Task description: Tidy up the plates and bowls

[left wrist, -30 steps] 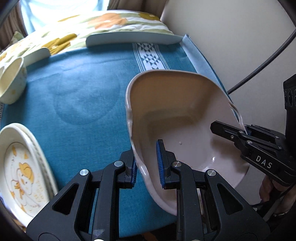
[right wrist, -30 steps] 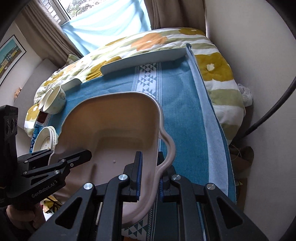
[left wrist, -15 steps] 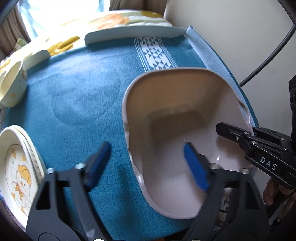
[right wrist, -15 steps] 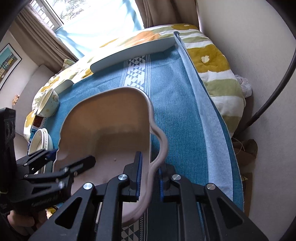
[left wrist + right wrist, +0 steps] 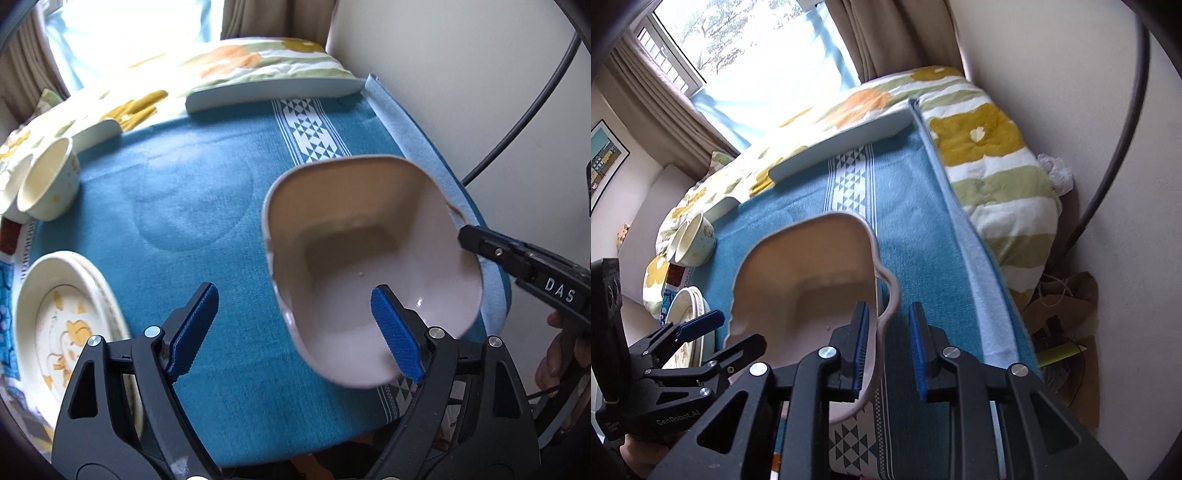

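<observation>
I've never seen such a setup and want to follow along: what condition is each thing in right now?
Left tool: open wide, astride the big bowl's rim.
Right tool: open, the rim's wavy lip between its fingers.
Big bowl: empty, open side up, gripped by neither tool.
Plates: stacked, face up.
Small bowls: nested, tipped sideways.
Blue cloth: spread flat.

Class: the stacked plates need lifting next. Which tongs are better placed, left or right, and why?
Left. The left tongs are open with the stacked plates right beside them; the right tongs straddle the rim of the large bowl, which lies between them and the plates.
</observation>
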A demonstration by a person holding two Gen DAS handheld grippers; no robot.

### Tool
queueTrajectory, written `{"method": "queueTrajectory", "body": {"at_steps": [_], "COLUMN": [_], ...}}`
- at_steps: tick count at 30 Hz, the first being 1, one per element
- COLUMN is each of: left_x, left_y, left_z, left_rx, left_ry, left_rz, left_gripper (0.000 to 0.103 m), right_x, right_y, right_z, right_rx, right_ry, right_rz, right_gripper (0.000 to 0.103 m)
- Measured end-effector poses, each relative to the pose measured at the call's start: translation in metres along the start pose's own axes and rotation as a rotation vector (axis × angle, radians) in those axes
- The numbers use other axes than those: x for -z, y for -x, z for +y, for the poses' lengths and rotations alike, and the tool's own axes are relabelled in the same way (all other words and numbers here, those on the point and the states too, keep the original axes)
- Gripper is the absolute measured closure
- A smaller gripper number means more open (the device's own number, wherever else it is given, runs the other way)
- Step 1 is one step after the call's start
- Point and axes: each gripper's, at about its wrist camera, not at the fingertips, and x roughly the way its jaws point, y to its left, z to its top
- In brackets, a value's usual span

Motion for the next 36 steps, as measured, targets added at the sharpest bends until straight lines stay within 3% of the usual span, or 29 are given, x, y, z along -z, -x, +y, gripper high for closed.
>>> {"method": "queueTrajectory", "body": {"at_steps": [4,9,11,12,13,14,18,24,30,36], "left_x": [0.003,0.005,0.004,0.002,0.001,0.000,-0.009,-0.027,-0.049,-0.065], "left_y": [0.043,0.115,0.141,0.154,0.163,0.171,0.186,0.183,0.144,0.086], "left_z": [0.007,0.022,0.034,0.043,0.051,0.061,0.109,0.200,0.283,0.350], "left_rx": [-0.011,-0.069,-0.116,-0.150,-0.173,-0.184,-0.188,-0.184,-0.158,-0.081], "left_ry": [0.010,0.029,0.059,0.083,0.101,0.117,0.193,0.328,0.421,0.501], "left_rz": [-0.048,-0.175,-0.232,-0.262,-0.286,-0.300,-0.308,-0.284,-0.225,-0.112], "left_gripper": [0.019,0.019,0.013,0.000,0.000,0.000,0.000,0.000,0.001,0.001], "right_x": [-0.004,-0.020,-0.028,-0.032,-0.036,-0.039,-0.054,-0.082,-0.106,-0.124], "right_y": [0.039,0.081,0.091,0.095,0.099,0.101,0.091,0.050,-0.015,-0.096], "right_z": [0.018,0.060,0.082,0.091,0.102,0.113,0.160,0.224,0.277,0.313], "right_rx": [0.004,-0.052,-0.105,-0.119,-0.139,-0.154,-0.199,-0.226,-0.205,-0.136], "right_ry": [0.045,0.166,0.210,0.223,0.239,0.256,0.334,0.394,0.428,0.413], "right_rz": [-0.068,-0.135,-0.159,-0.182,-0.217,-0.246,-0.294,-0.202,-0.110,0.059], "right_gripper": [0.083,0.080,0.058,0.032,0.010,0.005,0.003,0.003,0.003,0.003]}}
